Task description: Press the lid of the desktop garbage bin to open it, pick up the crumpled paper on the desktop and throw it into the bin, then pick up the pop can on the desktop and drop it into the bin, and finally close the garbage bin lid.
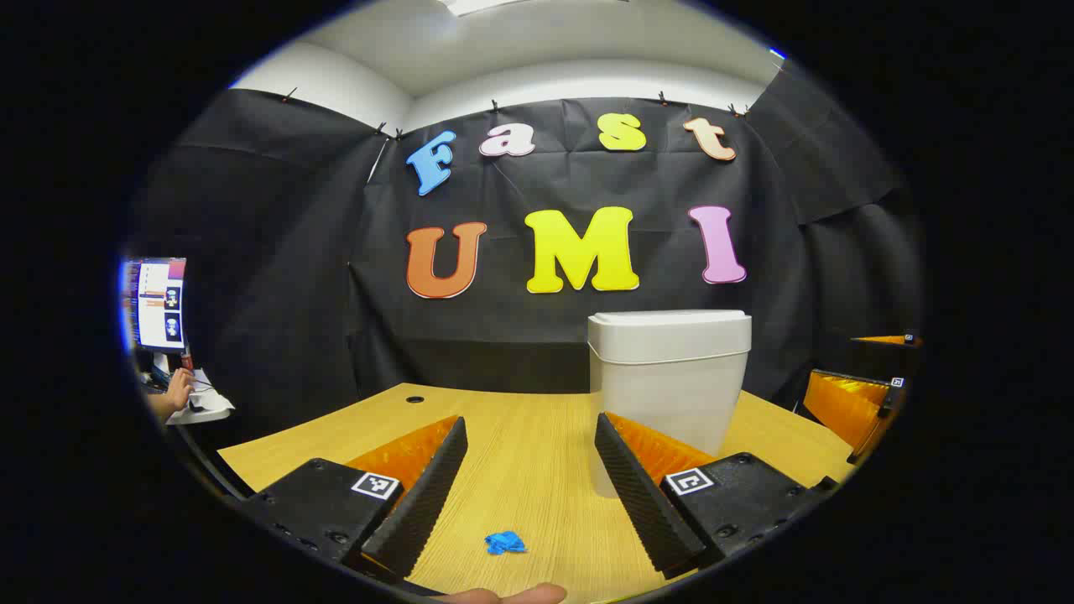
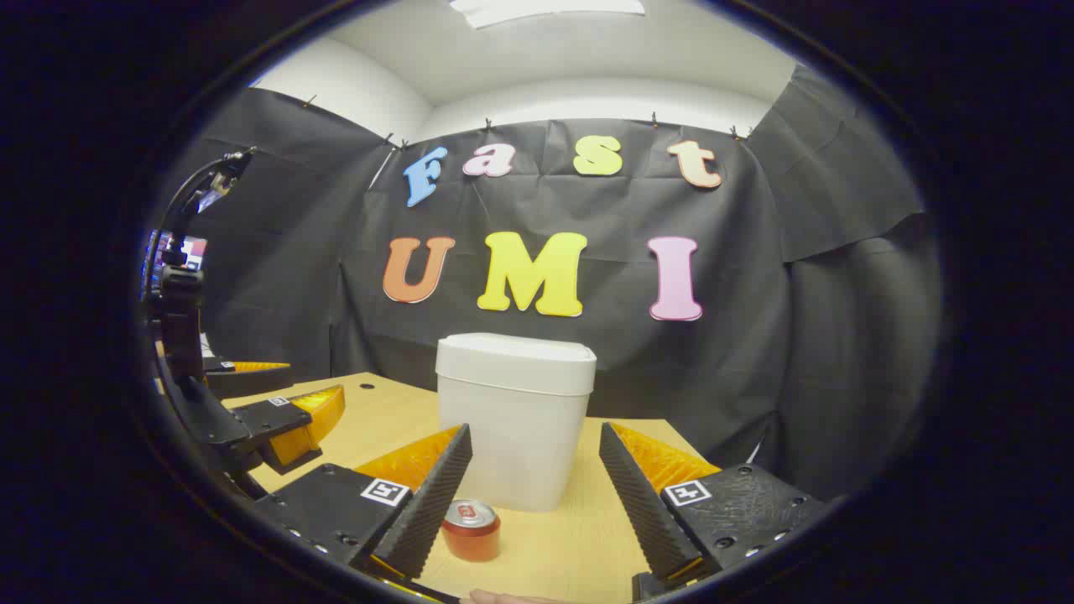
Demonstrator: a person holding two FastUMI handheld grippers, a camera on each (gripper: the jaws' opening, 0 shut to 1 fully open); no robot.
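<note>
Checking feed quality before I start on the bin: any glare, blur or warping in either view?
Left gripper view: evenly lit and sharp; the bin and blue crumpled paper read clearly, while fisheye bends the desk edges. Right gripper view: equally sharp; the pop can shows a small highlight on top; a ceiling light glares at the top edge, with strong warping toward the rim.

wide bare stretch of light wooden desktop (image 1: 520,436) lies open between the spread fingers in the left gripper view, with only the small blue crumpled paper (image 1: 504,544) lying low on it. the white plastic bin with its lid down (image 2: 513,419) stands squarely ahead in the right gripper view, the red pop can (image 2: 471,529) just in front, and the other gripper (image 2: 285,403) sits off to the left, well apart from the bin.
</note>
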